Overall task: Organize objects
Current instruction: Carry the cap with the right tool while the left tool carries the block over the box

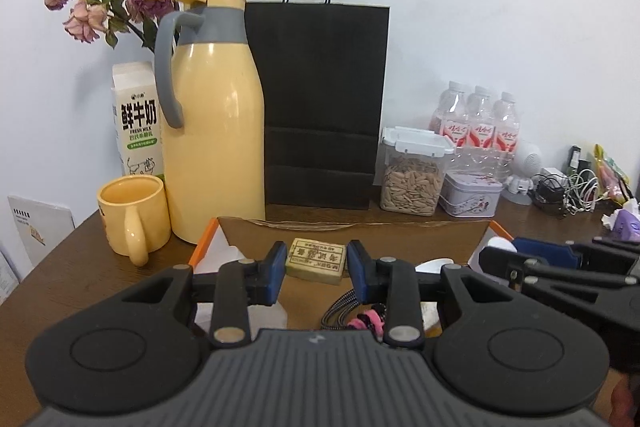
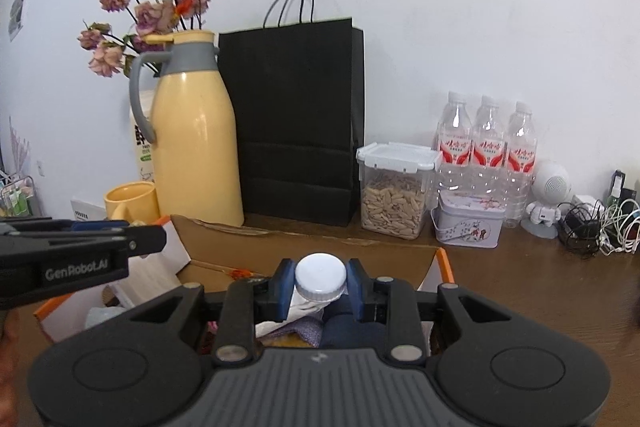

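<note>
An open cardboard box (image 1: 352,231) with orange edges sits on the brown table in front of both grippers; it also shows in the right wrist view (image 2: 312,247). My left gripper (image 1: 316,269) is shut on a small tan packet with printed characters (image 1: 316,261), held over the box. My right gripper (image 2: 320,285) is shut on a white-capped bottle (image 2: 320,277) over the box, above a dark blue cloth (image 2: 344,327) and other items. A braided cable with a pink piece (image 1: 352,311) lies in the box.
Behind the box stand a yellow thermos jug (image 1: 214,119), a yellow mug (image 1: 134,215), a milk carton (image 1: 138,119), a black paper bag (image 1: 320,103), a seed container (image 1: 412,173), a tin (image 1: 470,193), three water bottles (image 1: 476,123) and tangled cables (image 1: 568,191).
</note>
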Action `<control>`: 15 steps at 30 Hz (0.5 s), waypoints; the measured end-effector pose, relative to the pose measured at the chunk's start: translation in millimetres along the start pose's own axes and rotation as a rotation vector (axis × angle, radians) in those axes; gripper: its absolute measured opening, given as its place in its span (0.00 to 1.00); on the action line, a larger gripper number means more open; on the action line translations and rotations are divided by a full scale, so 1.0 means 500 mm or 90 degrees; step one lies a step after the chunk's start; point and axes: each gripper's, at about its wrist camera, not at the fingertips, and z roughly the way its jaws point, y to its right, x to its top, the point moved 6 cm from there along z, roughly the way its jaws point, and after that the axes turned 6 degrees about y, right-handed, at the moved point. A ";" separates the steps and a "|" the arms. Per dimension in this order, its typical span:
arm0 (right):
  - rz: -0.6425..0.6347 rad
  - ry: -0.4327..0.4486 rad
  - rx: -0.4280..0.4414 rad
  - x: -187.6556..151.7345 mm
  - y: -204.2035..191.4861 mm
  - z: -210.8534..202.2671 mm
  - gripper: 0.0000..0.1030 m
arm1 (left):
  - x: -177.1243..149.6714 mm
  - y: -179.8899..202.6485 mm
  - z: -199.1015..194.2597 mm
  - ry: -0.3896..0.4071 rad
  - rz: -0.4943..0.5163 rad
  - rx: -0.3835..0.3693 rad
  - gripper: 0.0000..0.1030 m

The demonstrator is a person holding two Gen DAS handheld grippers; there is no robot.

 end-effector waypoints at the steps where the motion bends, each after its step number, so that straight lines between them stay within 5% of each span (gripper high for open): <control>1: 0.003 -0.003 0.001 -0.003 0.002 0.006 0.26 | -0.002 0.001 0.006 -0.003 -0.001 0.001 0.33; 12: 0.016 -0.037 -0.002 -0.031 0.018 0.030 0.29 | -0.032 -0.006 0.042 -0.040 0.015 0.012 0.33; 13: 0.017 -0.038 -0.001 -0.032 0.018 0.028 0.39 | -0.032 -0.006 0.040 -0.038 0.019 0.014 0.37; 14: 0.018 -0.038 -0.002 -0.032 0.020 0.026 0.46 | -0.031 -0.006 0.039 -0.035 0.021 0.016 0.49; 15: 0.018 -0.036 -0.006 -0.033 0.022 0.023 0.65 | -0.028 -0.008 0.036 -0.030 0.020 0.018 0.66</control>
